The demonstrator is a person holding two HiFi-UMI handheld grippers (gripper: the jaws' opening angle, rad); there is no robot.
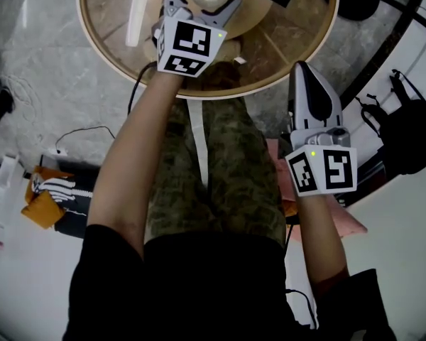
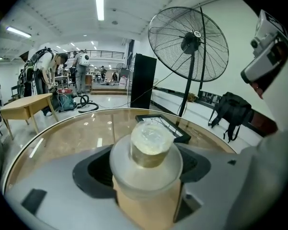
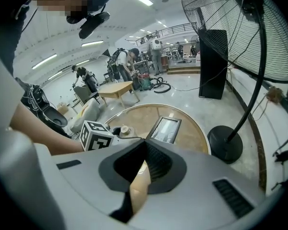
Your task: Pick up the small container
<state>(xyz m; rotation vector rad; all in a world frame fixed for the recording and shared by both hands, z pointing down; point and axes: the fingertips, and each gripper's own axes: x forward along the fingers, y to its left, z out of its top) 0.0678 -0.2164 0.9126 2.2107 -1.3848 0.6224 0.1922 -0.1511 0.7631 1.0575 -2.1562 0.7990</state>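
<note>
While the left tongs (image 2: 146, 188) are clamped on the small container (image 2: 145, 169), with its tan body squeezed between the jaws just beneath its wide translucent lid (image 2: 151, 145), the right tongs (image 3: 138, 178) are pressed together on nothing. In the head view the left tongs (image 1: 202, 2) reach over the round glass surface (image 1: 298, 45), and the right tongs (image 1: 307, 77) hang well apart from the container, off the surface's edge beside the person's leg. No view shows whether the container's base is off the glass. Beyond the container lies a black-framed panel (image 2: 165, 126), near it on the same surface (image 2: 72, 133).

The main risk is probably slippage. The hold looks narrow on a smooth rounded body, so a quick or tilted lift could let the container rotate or drop back onto the glass. Tipping it might also loosen the lid. A forward swing could clip the panel.
</note>
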